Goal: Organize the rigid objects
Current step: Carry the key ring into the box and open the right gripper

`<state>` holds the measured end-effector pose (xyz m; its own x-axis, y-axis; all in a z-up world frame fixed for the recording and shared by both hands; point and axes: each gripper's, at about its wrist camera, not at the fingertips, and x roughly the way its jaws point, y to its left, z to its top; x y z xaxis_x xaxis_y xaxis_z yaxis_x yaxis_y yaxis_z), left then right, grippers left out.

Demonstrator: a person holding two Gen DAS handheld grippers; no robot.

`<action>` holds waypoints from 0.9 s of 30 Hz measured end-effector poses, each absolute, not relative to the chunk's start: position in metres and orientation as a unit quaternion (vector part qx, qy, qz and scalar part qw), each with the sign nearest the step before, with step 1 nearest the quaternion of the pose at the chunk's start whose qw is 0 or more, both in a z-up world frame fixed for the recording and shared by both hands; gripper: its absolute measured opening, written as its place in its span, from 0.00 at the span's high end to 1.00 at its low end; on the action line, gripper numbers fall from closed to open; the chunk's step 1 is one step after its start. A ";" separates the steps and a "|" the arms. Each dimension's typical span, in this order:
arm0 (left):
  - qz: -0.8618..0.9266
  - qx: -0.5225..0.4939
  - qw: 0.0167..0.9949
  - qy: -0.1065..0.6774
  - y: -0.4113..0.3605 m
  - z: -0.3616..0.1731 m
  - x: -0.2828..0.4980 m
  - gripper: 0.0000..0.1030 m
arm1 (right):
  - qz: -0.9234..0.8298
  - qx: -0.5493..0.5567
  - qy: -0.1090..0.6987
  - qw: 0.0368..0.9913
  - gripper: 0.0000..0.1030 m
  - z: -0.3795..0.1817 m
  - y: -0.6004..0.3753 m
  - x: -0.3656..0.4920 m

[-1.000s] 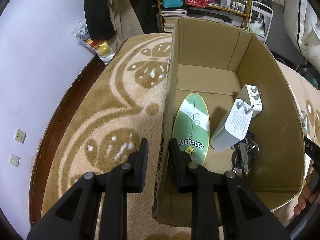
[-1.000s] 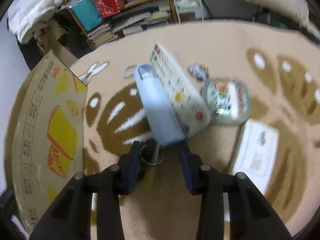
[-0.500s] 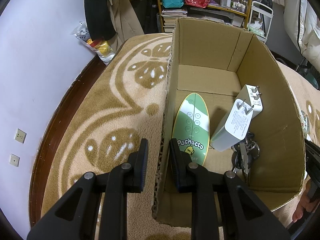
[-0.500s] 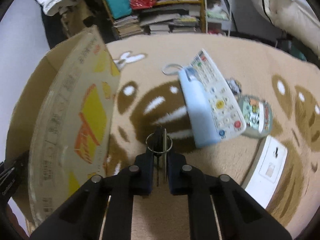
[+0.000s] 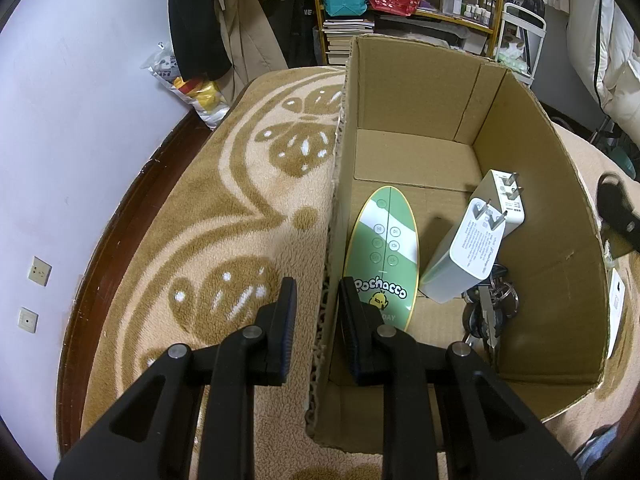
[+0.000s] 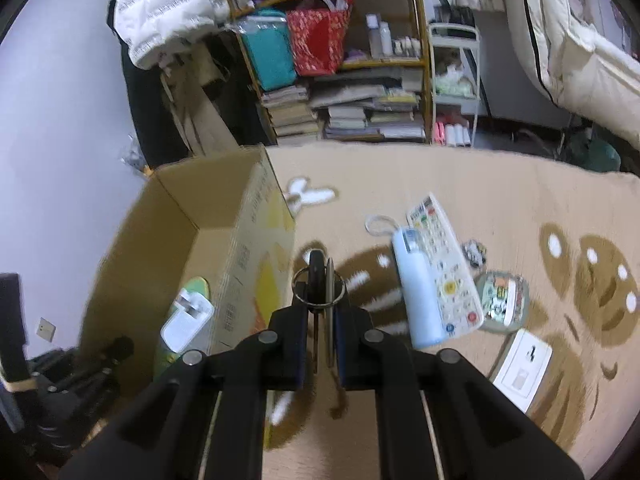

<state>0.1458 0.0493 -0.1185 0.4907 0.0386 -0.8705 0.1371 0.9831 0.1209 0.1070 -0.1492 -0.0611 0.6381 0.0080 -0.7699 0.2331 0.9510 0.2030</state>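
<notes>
An open cardboard box (image 5: pixel 540 184) stands on the patterned rug. It holds a green oval Pochacco gadget (image 5: pixel 384 240), two white plug chargers (image 5: pixel 472 248) and a bunch of keys (image 5: pixel 488 312). My left gripper (image 5: pixel 318 300) straddles the box's left wall, shut on it. My right gripper (image 6: pixel 322 308) is shut on a set of keys on a ring (image 6: pixel 318 280), held in the air just right of the box (image 6: pixel 240 248). On the rug to the right lie a white remote (image 6: pixel 444 264), a light blue case (image 6: pixel 418 292), a round tin (image 6: pixel 502 296) and a white card (image 6: pixel 522 368).
A shelf with books and bags (image 6: pixel 340 80) stands behind the rug. The wall and dark floor strip (image 5: pixel 120 220) run along the left. A small patterned item (image 6: pixel 474 250) lies by the remote. A bed edge (image 6: pixel 580 60) is at the far right.
My right gripper has shut on the keys on the rug, lifted them and swung left toward the box. The left gripper has stayed put on the box wall.
</notes>
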 end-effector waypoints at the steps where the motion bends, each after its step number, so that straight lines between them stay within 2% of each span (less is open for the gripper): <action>1: -0.029 0.087 0.859 0.504 0.050 -0.118 0.146 0.79 | -0.061 0.141 0.415 0.897 0.88 -0.056 -0.148 0.107; 15: -0.029 0.087 0.859 0.504 0.050 -0.118 0.146 0.79 | -0.014 0.131 0.335 0.933 0.88 -0.003 -0.125 0.095; 27: -0.030 0.084 0.859 0.504 0.050 -0.118 0.146 0.79 | 0.040 0.102 0.340 0.934 0.88 -0.015 -0.087 0.100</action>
